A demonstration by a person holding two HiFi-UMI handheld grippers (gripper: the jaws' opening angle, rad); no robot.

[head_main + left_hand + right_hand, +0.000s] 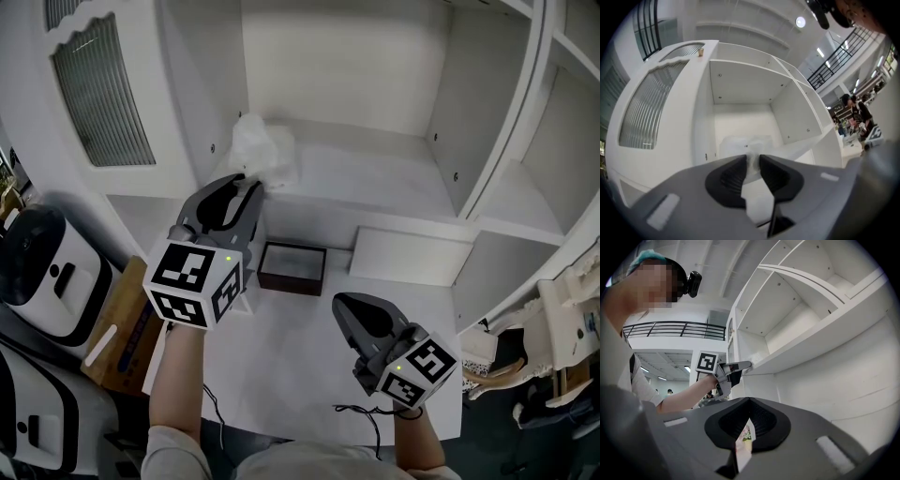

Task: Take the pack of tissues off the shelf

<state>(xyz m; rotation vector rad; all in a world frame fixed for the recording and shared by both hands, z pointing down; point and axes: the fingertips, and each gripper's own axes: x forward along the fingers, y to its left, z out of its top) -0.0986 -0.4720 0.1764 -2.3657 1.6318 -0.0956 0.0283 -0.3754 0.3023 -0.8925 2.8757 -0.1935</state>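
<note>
Left tool [251,180] pinches just a fold of the crinkly white plastic tissue pack [267,150] (left edge of the shelf [375,173]). Pulling could slip it free.

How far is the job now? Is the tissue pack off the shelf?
Done: the left gripper is at the pack. In hand: its jaws pinch the pack's edge. Left: the pack lies on the shelf, not yet pulled out. The right gripper is shut, empty.

Blurred, and partly covered by the jaws of the left gripper [752,157]: pack of tissues [733,143]. Cut off by the head view's left edge: white appliances [42,272]. Too small to tell apart: distant people [855,110].
</note>
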